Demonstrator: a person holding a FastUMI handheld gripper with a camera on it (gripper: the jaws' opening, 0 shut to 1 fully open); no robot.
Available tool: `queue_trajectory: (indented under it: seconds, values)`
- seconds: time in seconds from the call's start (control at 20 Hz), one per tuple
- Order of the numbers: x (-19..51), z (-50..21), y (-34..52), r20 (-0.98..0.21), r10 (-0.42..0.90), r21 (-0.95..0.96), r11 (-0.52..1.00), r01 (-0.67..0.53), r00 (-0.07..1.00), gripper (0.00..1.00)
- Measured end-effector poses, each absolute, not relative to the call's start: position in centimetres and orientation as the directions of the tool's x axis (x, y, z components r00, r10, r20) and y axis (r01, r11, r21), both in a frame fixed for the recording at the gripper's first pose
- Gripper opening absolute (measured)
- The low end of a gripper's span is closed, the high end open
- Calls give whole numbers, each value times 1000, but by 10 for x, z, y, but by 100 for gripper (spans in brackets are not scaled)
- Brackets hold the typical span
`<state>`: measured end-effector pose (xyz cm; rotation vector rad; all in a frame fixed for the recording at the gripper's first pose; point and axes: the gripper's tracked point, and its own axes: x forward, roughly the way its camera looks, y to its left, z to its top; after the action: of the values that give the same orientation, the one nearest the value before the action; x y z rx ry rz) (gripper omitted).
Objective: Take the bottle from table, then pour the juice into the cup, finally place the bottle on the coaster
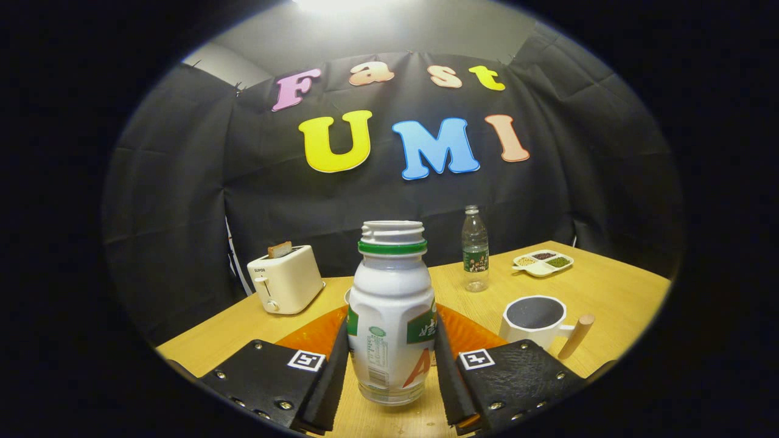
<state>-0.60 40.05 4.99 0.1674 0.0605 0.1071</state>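
- Wooden table [608, 292] is carrying a toaster [286, 278] and cup [535, 321].
- My gripper [391, 365] is clamping both fingers on the uncapped bottle [391, 310], upright.

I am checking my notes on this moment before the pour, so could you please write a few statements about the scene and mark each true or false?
1. The juice bottle stands upright between the gripper fingers, which close on its sides. True.
2. The bottle still has its cap on. False: its threaded mouth is open.
3. The cup lies tipped on its side. False: it stands upright, ahead of the fingers, wooden handle pointing outward.
4. A slice of bread sticks out of the toaster. True.
5. A clear water bottle stands beyond the juice bottle, near the divided dish. True.
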Motion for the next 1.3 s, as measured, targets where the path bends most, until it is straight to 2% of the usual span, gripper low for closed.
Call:
queue_trajectory:
  seconds: [0.5, 1.3]
  values:
    - [5, 37, 385, -56, 141, 491, 866, -96, 988, 65]
    - [20, 19, 385, -38, 205, 779, 619, -99, 978, 65]
